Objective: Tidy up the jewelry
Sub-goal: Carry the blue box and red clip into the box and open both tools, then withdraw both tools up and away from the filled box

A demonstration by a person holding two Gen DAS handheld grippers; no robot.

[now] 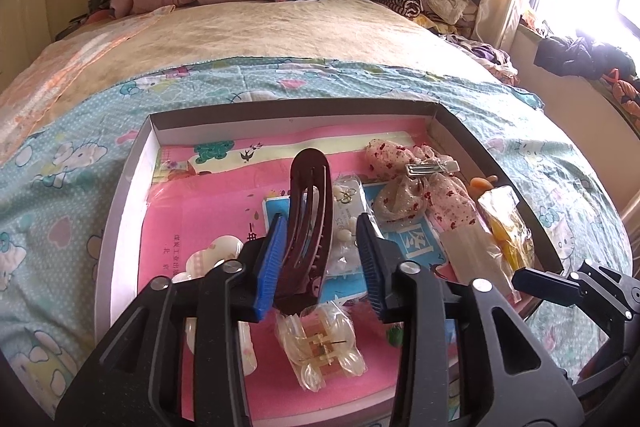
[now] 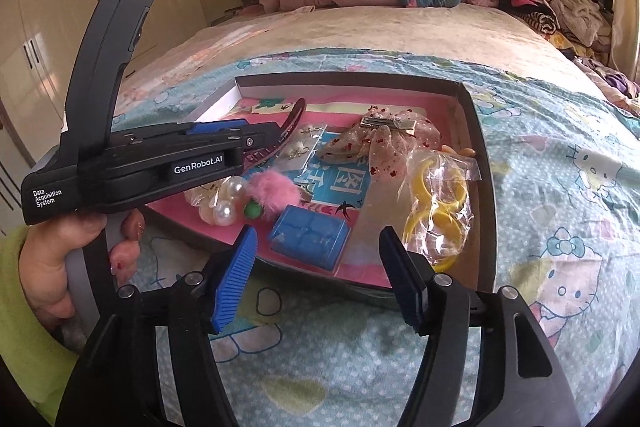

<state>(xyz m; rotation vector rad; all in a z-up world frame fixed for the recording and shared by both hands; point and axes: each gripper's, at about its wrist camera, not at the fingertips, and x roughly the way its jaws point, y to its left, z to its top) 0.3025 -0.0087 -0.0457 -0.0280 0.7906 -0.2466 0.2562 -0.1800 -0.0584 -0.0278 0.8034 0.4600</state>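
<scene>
While bows crowd the box (image 1: 132, 163), the left gripper (image 1: 322, 255) brackets a maroon clip (image 1: 308, 211).

Sunlit bedroom – bed (image 1: 280, 27), perhaps wardrobes (image 2: 60, 7).

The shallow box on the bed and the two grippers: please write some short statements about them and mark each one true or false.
1. The dark red hair clip sits between the fingers of the left gripper. True.
2. The right gripper holds the blue case. False: its jaws are open and empty, and the case lies in the box.
3. The yellow rings are in a clear bag. True.
4. The floral bow lies outside the box. False: it lies inside.
5. The box rests on a bare wooden table. False: on a patterned bedsheet.
</scene>
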